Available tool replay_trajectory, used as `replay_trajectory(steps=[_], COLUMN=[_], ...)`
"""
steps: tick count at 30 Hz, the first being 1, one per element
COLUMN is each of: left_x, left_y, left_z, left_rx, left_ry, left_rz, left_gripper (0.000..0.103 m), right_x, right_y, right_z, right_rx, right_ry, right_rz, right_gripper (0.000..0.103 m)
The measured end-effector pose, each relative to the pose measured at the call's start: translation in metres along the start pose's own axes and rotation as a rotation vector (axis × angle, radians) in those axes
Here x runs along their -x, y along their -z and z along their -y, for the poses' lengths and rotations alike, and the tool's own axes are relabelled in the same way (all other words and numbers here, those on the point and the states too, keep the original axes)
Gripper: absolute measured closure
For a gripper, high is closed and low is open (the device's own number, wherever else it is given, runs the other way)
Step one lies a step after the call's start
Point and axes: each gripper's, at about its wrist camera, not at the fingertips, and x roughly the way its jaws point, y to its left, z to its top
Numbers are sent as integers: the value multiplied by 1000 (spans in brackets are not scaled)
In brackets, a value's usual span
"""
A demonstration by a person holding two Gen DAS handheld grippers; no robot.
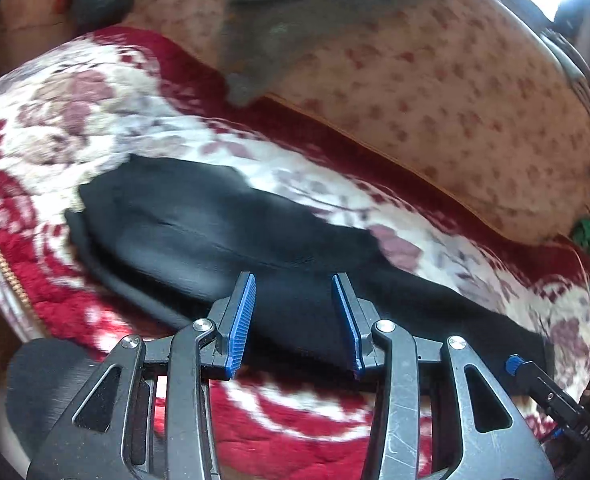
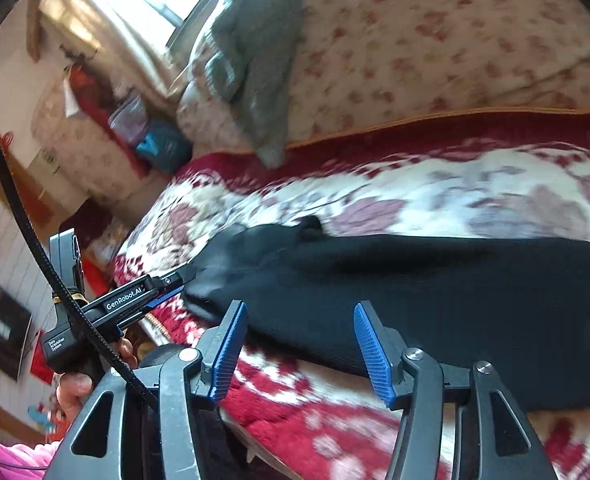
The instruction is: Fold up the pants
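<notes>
Lying flat on floral blanket (image 1: 75, 120): black pants (image 1: 215, 232); no containers seen.

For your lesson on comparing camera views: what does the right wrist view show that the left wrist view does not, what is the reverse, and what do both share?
Only the right wrist view shows the left gripper from outside, the hand holding it, a black cable and a pink sleeve.

Only the left wrist view shows something green at the blanket's far right edge.

Both share the black pants lying on the red floral blanket, the grey garment on the beige floral bedding, and open blue-padded jaws with nothing between them.
</notes>
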Motion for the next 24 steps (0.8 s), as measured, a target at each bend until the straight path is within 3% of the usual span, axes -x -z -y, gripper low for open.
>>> replay_trajectory(steps=[14, 24], left_x=[-40, -68], left_y=[28, 38], left_z=[126, 192], left_rx=[-266, -410], left_ry=[232, 357], left_rz=[-120, -205], left_gripper=[57, 57], right_x=[114, 129], right_y=[56, 69], right_z=[108, 147], right_rx=[-301, -415], right_ry=[213, 271], right_rz=[113, 138], right_gripper=[47, 45])
